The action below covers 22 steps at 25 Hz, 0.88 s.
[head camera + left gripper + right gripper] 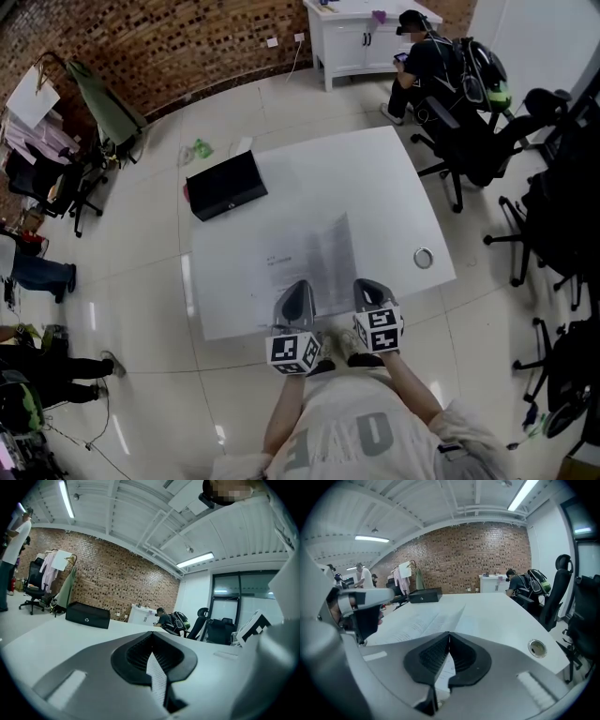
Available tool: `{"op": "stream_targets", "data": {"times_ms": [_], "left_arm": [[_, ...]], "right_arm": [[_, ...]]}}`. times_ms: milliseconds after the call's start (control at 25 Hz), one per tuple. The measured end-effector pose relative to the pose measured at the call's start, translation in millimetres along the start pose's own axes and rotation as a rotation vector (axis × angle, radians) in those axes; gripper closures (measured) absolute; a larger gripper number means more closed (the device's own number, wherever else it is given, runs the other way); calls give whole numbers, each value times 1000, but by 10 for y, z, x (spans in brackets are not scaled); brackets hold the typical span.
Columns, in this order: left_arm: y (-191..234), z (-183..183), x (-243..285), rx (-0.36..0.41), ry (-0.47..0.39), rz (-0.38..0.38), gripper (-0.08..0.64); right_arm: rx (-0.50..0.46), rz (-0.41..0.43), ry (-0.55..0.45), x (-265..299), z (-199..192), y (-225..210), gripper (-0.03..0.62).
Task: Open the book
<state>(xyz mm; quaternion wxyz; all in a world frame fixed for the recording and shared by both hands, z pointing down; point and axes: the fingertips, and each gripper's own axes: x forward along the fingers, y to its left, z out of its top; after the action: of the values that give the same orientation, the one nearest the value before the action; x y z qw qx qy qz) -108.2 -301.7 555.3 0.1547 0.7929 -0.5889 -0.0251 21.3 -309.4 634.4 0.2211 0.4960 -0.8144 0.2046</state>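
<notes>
Left hand-held gripper (151, 635): jaws were found pressed together at the tips, nothing seen clamped. Printed paper was glimpsed through the slit behind them. Right hand-held gripper (449, 633): likewise closed and empty, print visible below. Both were held at the near edge of the book (314, 255), which lay flat and spread open on the table (361, 173), toward its near side. Opening was judged done or nearly so. The next move was judged to call for a clean lift-off, no pages dragged. Beyond: box (226, 185) at the far left corner, grommet (424, 257) at right. Print was too faint to be read. Whether the tips touched the pages could not be settled.
</notes>
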Motion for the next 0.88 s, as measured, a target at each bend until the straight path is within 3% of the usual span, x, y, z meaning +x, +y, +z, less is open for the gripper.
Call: {"op": "stream_targets", "data": {"times_ms": [400, 720, 880], "left_arm": [[6, -72, 45, -12, 61, 19, 543], [168, -70, -16, -19, 56, 40, 544], [192, -102, 25, -55, 88, 25, 545]], "right_arm": [[-107, 79, -46, -83, 183, 441, 586], [-148, 5, -14, -84, 149, 302, 584], [-162, 46, -52, -125, 266, 466, 585]]}}
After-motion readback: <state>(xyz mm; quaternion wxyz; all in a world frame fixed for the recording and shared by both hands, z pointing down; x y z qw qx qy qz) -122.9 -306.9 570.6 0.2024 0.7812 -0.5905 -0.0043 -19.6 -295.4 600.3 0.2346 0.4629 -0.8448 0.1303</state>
